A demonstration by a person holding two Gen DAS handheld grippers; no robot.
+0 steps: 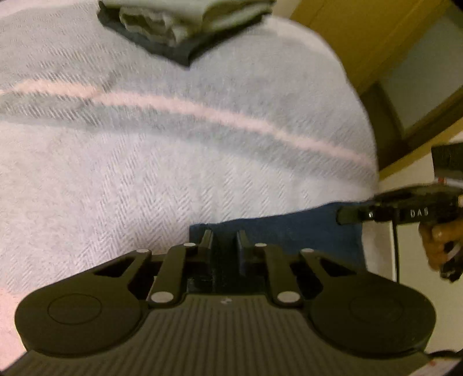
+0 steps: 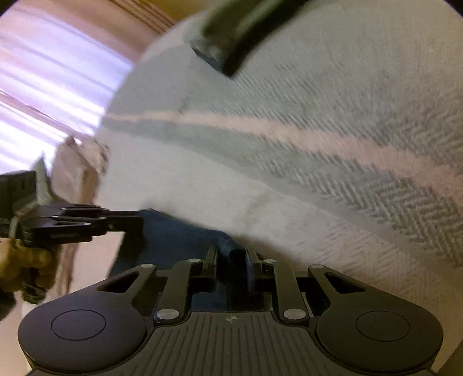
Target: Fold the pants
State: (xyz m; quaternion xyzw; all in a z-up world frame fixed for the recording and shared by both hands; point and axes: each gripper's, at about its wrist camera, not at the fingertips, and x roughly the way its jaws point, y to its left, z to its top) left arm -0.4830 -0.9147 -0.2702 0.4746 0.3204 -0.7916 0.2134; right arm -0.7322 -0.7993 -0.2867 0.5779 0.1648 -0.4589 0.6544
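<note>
The bed is the largest item, covered by a pale herringbone blanket with a pink and grey stripe running across it. Both views are motion-blurred.

A stack of folded clothes lies on the blanket beyond the stripe, well apart from both tools. It comprises pale green cloth on a dark layer.

The dark blue pants lie at the near edge of the bed, on the near side of the stripe. The visible portion spans between the two tools.

The left hand-held gripper is at the left end of that blue cloth. Its jaws stand narrow, with dark fabric between them: it is clamped on the pants. In the right wrist view, its tip meets the cloth edge, and a hand holds its grip.

The right hand-held gripper is at the right end of the pants. Its jaws are narrow, and a fold of blue fabric sits pinched between them. In the left wrist view, a hand grips its handle.
</note>
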